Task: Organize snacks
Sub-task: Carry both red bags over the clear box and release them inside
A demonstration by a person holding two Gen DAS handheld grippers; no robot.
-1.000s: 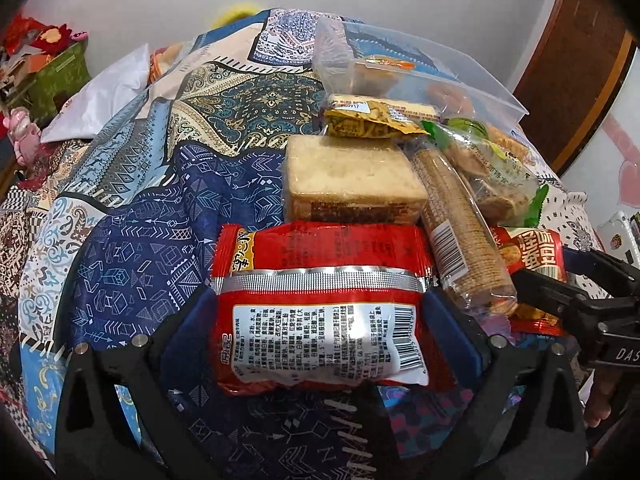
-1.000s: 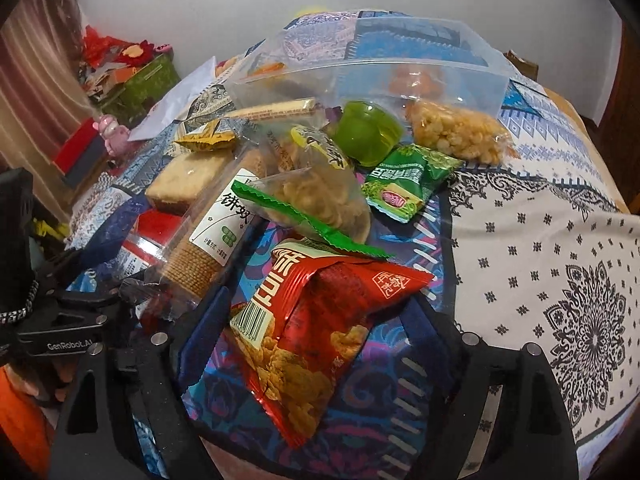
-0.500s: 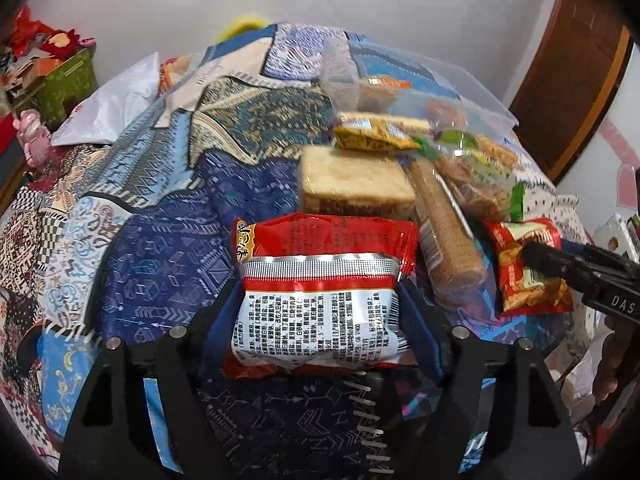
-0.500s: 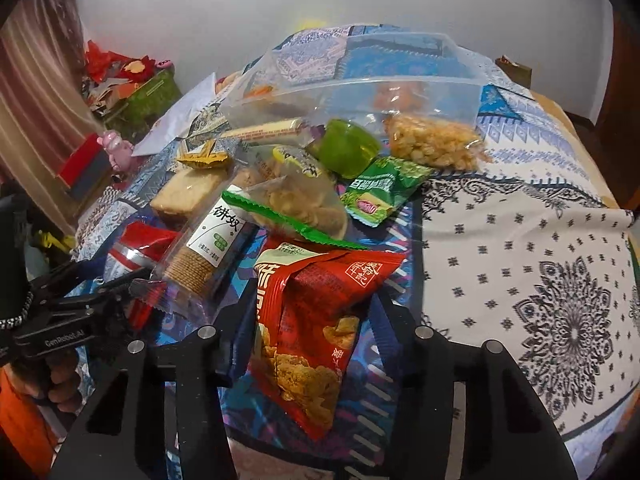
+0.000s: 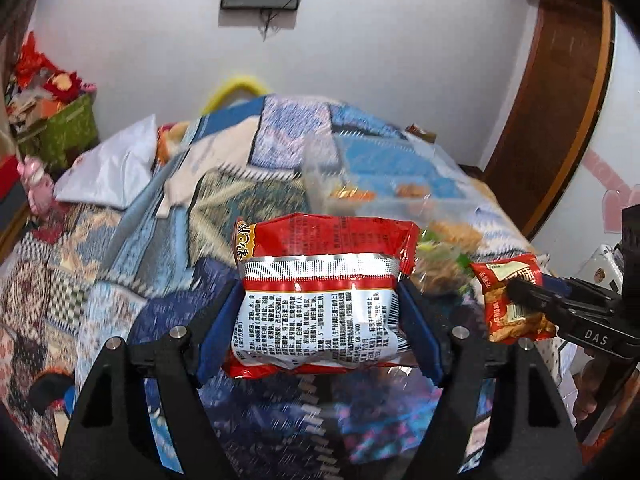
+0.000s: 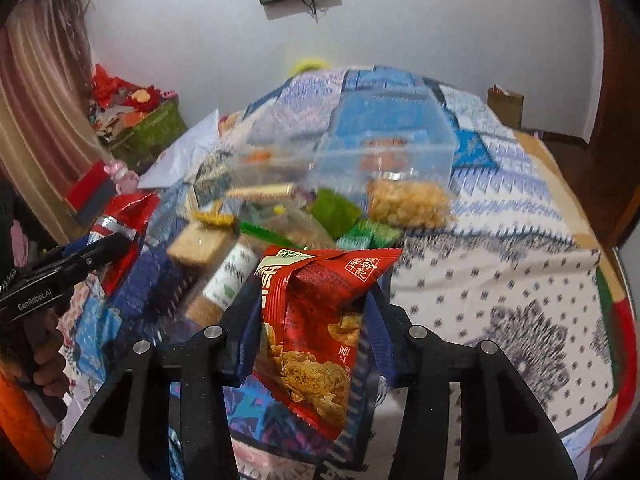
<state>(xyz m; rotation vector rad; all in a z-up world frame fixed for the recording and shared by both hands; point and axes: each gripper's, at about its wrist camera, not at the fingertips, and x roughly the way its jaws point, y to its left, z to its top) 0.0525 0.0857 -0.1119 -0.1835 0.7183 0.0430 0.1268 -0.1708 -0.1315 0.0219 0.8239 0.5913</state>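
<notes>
Two snack packs are held clear of the bed, one per gripper. Left gripper (image 5: 322,312): blue pads are clamped on both sides of the red-and-silver packet (image 5: 322,300), back face toward the camera, white panel of small black print, silver band above it, red crimped top edge, puffy. Right gripper (image 6: 312,320): jaws have just been closing, and the red chip bag (image 6: 316,328) is pinched between the pads, standing on end, creased down the middle, fried pieces pictured on the lower half, white characters near the top. The same bag is seen from the left wrist view at far right, gripped by black fingers. Remaining snacks are left piled on the patterned quilt (image 6: 500,280): a yellow puffed-snack bag (image 6: 408,202), green packets (image 6: 372,234), a biscuit block (image 6: 200,246), all blurred. Behind the pile a clear plastic bin (image 6: 384,148) is seen with a few orange items inside.
</notes>
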